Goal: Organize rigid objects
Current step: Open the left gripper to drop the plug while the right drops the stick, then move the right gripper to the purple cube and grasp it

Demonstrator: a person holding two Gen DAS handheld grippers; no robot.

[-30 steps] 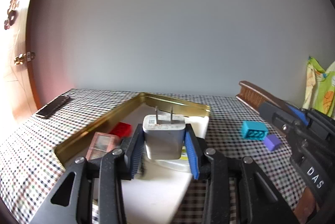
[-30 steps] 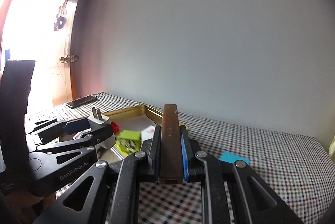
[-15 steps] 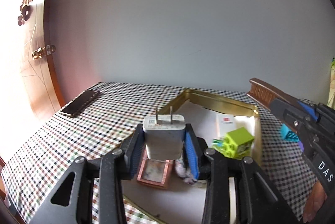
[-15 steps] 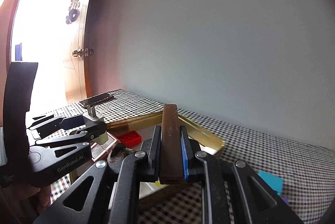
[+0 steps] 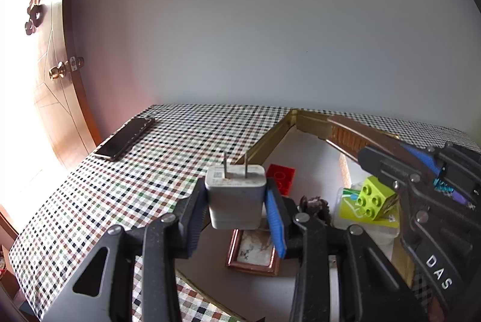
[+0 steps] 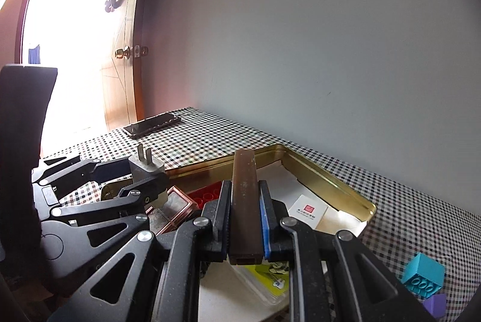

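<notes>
My left gripper [image 5: 237, 200] is shut on a white charger plug [image 5: 236, 195], prongs pointing away, just above the near left corner of a gold tray [image 5: 264, 141]. My right gripper [image 6: 244, 210] is shut on a brown wooden brush [image 6: 244, 195], held lengthwise over the same tray [image 6: 324, 174]. In the left wrist view the brush [image 5: 357, 135] reaches in from the right above the tray. Inside the tray lie a red brick [image 5: 281, 174], a lime green brick [image 5: 374, 197], a small copper-framed picture [image 5: 254, 249] and a white card [image 6: 308, 207].
A dark phone [image 5: 126, 137] lies on the checked tablecloth at the far left, near the table edge and a wooden door [image 5: 51, 75]. A teal brick [image 6: 424, 277] and a purple block [image 6: 436, 304] sit on the cloth right of the tray. A grey wall backs the table.
Both grippers have swung left with their loads and tipped a little lower. The tray now lies under the right gripper, and the phone and door have come further into view.
</notes>
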